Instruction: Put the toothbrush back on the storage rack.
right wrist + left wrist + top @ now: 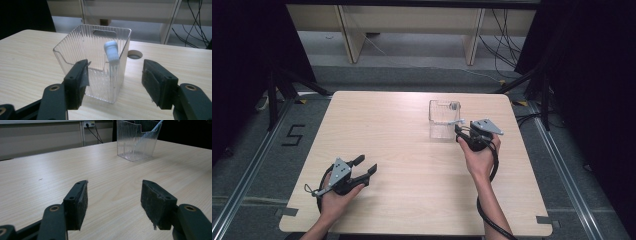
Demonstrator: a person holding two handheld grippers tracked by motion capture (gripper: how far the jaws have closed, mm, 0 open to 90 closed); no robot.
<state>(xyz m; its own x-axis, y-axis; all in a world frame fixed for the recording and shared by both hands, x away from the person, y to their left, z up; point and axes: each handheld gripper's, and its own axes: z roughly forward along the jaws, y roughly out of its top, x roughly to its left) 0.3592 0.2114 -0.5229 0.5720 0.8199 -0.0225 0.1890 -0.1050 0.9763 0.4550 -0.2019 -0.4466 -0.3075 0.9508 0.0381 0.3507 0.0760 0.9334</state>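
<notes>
My left gripper rests low on the table, close to me, jaws wide apart and empty. In the left gripper view its pads frame nothing but bare wood, so I judge this hand is simply parked out of the way while the other one works.

Further out, my right gripper is held just on the near side of the clear ribbed holder. Its jaws stand about as wide as they go and grip nothing: in the right gripper view the pads sit either side of the holder's near corner with clear air between them and the plastic.

Just ahead of those jaws, inside the holder, is the toothbrush. It stands handle down, with its white head up and leaning against the wall on the right as my gripper sees it, poking just above the rim. That lean is what I would expect of a thing let go into a tall, narrow container: the walls keep it from falling flat. With the brush seated and my jaws clear of it, the placing looks done to me.

Beyond the holder, a round cable hole is cut in the tabletop, and past the table's far edge there are pale furniture legs and loose cables on the floor.
</notes>
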